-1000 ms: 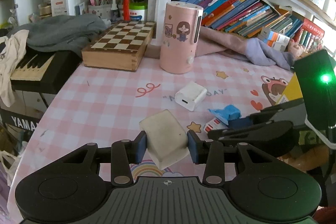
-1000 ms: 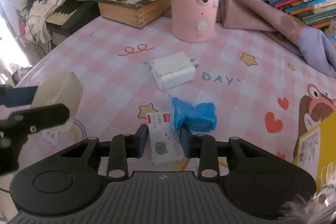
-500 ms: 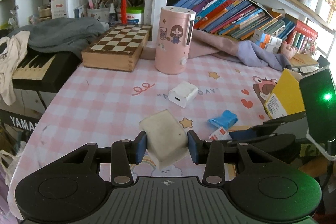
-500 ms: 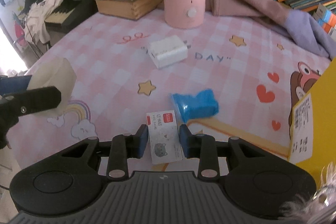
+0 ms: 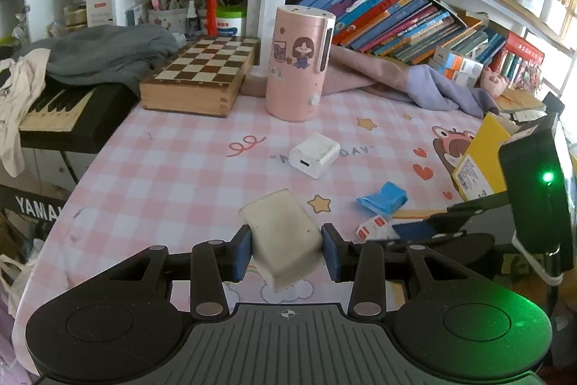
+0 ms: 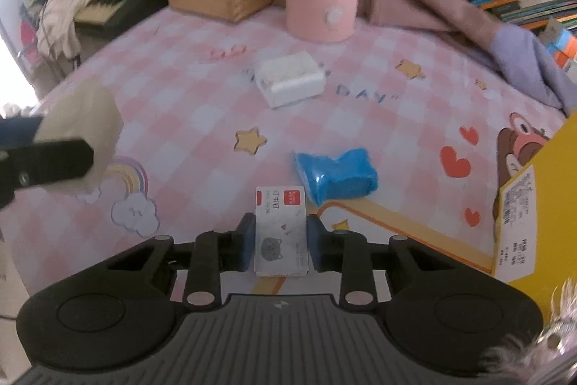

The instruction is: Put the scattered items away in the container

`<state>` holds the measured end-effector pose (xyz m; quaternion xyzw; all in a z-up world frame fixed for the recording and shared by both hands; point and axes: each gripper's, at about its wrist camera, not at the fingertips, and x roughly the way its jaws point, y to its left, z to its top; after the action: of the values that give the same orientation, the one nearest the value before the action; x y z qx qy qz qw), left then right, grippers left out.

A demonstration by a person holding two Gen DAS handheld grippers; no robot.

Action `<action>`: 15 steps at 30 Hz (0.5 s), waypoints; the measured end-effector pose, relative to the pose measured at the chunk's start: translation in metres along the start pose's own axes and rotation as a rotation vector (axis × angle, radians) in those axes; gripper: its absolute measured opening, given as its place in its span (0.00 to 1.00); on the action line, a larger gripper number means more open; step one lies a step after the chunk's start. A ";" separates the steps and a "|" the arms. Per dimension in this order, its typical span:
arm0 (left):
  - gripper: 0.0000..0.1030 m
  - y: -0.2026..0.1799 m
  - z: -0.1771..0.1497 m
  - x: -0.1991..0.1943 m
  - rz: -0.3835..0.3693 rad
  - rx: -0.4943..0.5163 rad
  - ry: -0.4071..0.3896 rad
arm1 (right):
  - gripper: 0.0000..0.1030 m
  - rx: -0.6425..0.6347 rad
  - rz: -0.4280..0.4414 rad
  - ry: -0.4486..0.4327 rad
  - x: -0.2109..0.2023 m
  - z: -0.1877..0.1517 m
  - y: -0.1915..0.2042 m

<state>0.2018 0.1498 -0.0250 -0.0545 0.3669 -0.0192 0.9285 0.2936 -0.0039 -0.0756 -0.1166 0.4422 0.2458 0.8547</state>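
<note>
Biggest first. Table [image 5: 173,168] with pink checked cloth carries everything.

Containers:
- Yellow box [image 6: 541,204] at the right table edge, just beside the right gripper. Only its outer wall with a label shows; contents not visible from either view.
- Wooden chessboard box [image 5: 202,78] at the back left, closed, nothing on top.
- Pink cylinder appliance [image 5: 297,64] upright beside the chessboard box, closed.
- Pen cups on the shelf behind, stuffed with pens and brushes; too cluttered to count.

Loose items, one of each, four total:
- Off-white block [image 5: 283,237]: clamped in the left gripper [image 5: 286,246], pads pressing on both sides, block tilted and held clear of the cloth.
- White charger [image 5: 314,154]: lying mid-table on the "DAY" print, well apart from both grippers.
- Blue crumpled wrapper [image 6: 337,174]: on the cloth just ahead and right of the right gripper, not touching it.
- Small staples box [image 6: 281,233], white with red label and cat print: between the pads of the right gripper [image 6: 279,242], jaws squeezed down on its two long sides.

Also: one keyboard [image 5: 57,110] off the table's left edge, partly under grey and cream clothes; one pink-purple cloth [image 5: 414,82] bunched against the book row.
</note>
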 end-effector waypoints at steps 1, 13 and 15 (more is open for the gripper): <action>0.38 -0.001 0.000 -0.001 -0.002 0.004 -0.003 | 0.27 0.005 0.001 -0.015 -0.004 0.001 0.000; 0.35 -0.013 0.004 -0.037 -0.053 0.025 -0.085 | 0.27 0.072 0.025 -0.132 -0.071 0.006 0.002; 0.35 -0.013 0.003 -0.048 -0.060 0.020 -0.103 | 0.27 0.079 0.028 -0.150 -0.085 0.002 0.003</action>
<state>0.1689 0.1407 0.0112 -0.0572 0.3166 -0.0477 0.9456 0.2519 -0.0274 -0.0048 -0.0577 0.3877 0.2482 0.8859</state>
